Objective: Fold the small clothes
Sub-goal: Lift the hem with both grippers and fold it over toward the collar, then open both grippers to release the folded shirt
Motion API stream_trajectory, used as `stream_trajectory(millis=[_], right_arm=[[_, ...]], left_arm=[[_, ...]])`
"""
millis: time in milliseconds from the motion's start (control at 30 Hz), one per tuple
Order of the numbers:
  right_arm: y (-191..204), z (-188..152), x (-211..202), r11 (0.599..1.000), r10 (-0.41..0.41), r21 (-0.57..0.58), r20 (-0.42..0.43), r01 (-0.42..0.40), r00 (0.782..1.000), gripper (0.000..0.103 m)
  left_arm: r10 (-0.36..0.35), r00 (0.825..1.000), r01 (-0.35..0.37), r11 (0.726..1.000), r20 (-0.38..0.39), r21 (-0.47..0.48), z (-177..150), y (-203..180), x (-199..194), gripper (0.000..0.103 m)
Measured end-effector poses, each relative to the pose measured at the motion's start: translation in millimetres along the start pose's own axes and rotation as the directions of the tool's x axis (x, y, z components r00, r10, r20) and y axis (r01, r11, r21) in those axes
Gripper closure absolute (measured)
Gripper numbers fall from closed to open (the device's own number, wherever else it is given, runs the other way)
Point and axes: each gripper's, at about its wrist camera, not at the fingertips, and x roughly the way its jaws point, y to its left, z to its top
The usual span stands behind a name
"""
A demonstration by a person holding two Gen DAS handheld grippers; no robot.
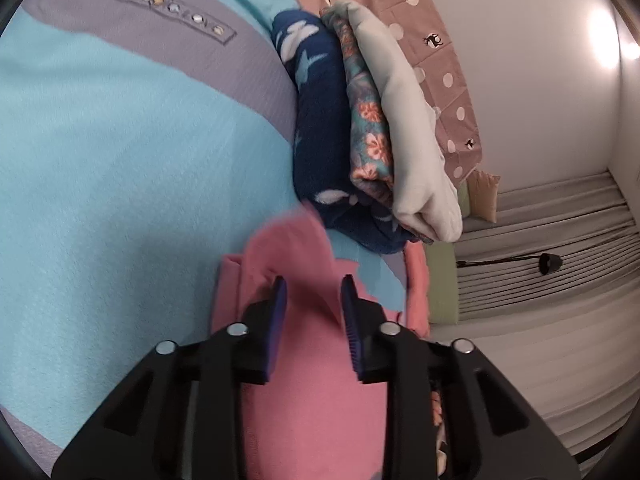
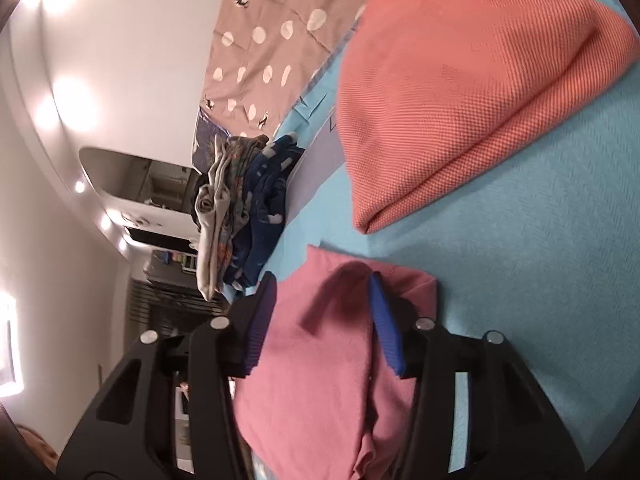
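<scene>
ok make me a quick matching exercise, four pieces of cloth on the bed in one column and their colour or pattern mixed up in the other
Things:
1. garment between the gripper fingers
2. waffle-knit garment
3. top piece of the folded stack
4. bed sheet behind the stack

Descriptions:
A. brown with white dots
B. pale grey-white
C. pink
D. coral orange

Pairs: 1-C, 2-D, 3-B, 4-A

The pink garment lies between the open left gripper and right gripper; the pale piece tops the stack; the dotted sheet lies behind.

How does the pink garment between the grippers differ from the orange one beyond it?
The pink garment is smooth-knit and lies between the open fingers of the right gripper; the orange garment has a coarse waffle texture and lies free, untouched. The pink one looks rumpled on top; the orange one is folded flat. Both rest on the turquoise blanket.
</scene>
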Motion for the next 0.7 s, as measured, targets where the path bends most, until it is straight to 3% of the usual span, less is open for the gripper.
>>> stream_trajectory(millis=[67,167,267,400,567,600,700], right_arm=[[2,2,0,0.998,0.053,0.021,0.005,-0.053,0.999,0.053],[13,6,-4,0.996,0.081,0.023,0.036,-0.082,0.996,0.053],[37,3,-14,0.997,-0.020,-0.076,0.082,0.026,0.996,0.050],[60,-15,-17,0.977,-0.101,-0.183,0.076,0.113,0.992,0.045],[82,-64,-17,0.918,-0.217,-0.327,0.054,0.223,0.975,0.040],[85,-76,-19,0.918,-0.209,-0.337,0.040,0.210,0.977,0.039],[87,-104,-29,0.948,-0.111,-0.303,-0.017,0.101,0.994,0.038]], left_arm=[[0.001,1.000,-0.002,1.000,0.015,0.018,1,-8,0,0.074],[0.020,0.998,-0.024,0.997,0.058,0.069,4,-24,-6,0.064],[0.007,0.997,-0.015,0.994,0.074,0.106,1,-38,-16,0.061],[0.039,0.995,-0.054,0.984,0.087,0.169,-14,-49,-34,0.058],[0.085,0.994,-0.095,0.981,0.069,0.170,-40,-36,-58,0.054],[0.112,0.992,-0.121,0.978,0.061,0.168,-46,-30,-64,0.045],[0.183,0.983,-0.184,0.970,0.019,0.158,-69,-13,-73,0.043]])
